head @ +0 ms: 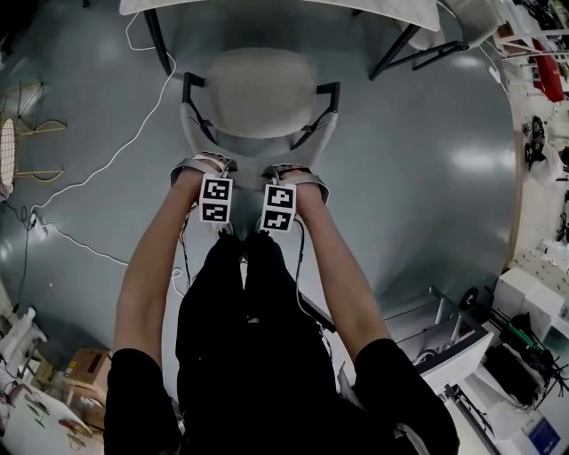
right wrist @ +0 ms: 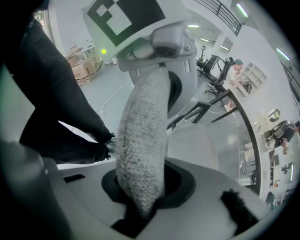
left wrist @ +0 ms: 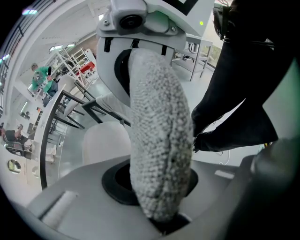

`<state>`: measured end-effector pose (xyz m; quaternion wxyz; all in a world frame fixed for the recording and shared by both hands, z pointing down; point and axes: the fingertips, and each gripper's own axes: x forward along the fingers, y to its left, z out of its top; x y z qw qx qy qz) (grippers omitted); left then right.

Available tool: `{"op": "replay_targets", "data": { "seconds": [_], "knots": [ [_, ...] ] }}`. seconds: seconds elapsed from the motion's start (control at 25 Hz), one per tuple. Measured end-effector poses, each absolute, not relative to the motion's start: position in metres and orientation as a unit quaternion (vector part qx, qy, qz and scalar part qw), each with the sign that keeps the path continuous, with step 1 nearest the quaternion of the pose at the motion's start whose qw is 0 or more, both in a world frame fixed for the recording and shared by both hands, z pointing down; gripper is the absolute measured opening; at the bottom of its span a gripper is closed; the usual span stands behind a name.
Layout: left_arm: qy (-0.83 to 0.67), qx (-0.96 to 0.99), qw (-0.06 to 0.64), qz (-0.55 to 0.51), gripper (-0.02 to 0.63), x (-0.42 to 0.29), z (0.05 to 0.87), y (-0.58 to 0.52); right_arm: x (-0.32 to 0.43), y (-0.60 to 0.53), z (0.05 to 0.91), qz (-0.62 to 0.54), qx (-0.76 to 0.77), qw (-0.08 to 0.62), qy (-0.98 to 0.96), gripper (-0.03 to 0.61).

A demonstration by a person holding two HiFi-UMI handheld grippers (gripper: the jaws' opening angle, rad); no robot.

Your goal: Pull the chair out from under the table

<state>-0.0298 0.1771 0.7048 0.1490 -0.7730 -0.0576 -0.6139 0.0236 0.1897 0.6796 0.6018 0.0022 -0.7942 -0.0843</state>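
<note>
Seen from above in the head view, the chair [head: 258,89] faces the table [head: 284,7], its seat toward the top of the view and almost wholly clear of the table's near edge. We judge the pull to be well advanced.

Its backrest [left wrist: 159,140] curves from left to right nearest the person. The left claw [head: 203,165] and right claw [head: 298,171] sit side by side on the rim's middle, both pointing steeply down. In each gripper view the nubbly fabric rim fills the gap between the jaws, so we read both claws as pinched on the backrest, neither spread. Neither hand is nearer, as they share the rim evenly.

Any further travel runs across the rim's long axis, toward the bottom of the head view. That way lie the person's legs [head: 240,293], close behind the claws. Open floor [head: 418,178] lies to the right, and a white cable [head: 107,164] trails on the left. The table legs [head: 158,40] stand outside the chair's arms.
</note>
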Motion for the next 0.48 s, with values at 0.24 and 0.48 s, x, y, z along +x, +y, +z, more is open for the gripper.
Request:
{"op": "replay_targets", "data": {
  "seconds": [0.24, 0.48],
  "knots": [
    [-0.06, -0.772, 0.15, -0.614, 0.084, -0.031, 0.704, 0.185, 0.022, 0.197, 0.678, -0.08, 0.005, 0.601, -0.795, 0.077],
    [-0.06, -0.772, 0.15, -0.615, 0.084, -0.03, 0.705, 0.193, 0.023, 0.206, 0.68, -0.079, 0.003, 0.602, -0.795, 0.077]
  ]
}}
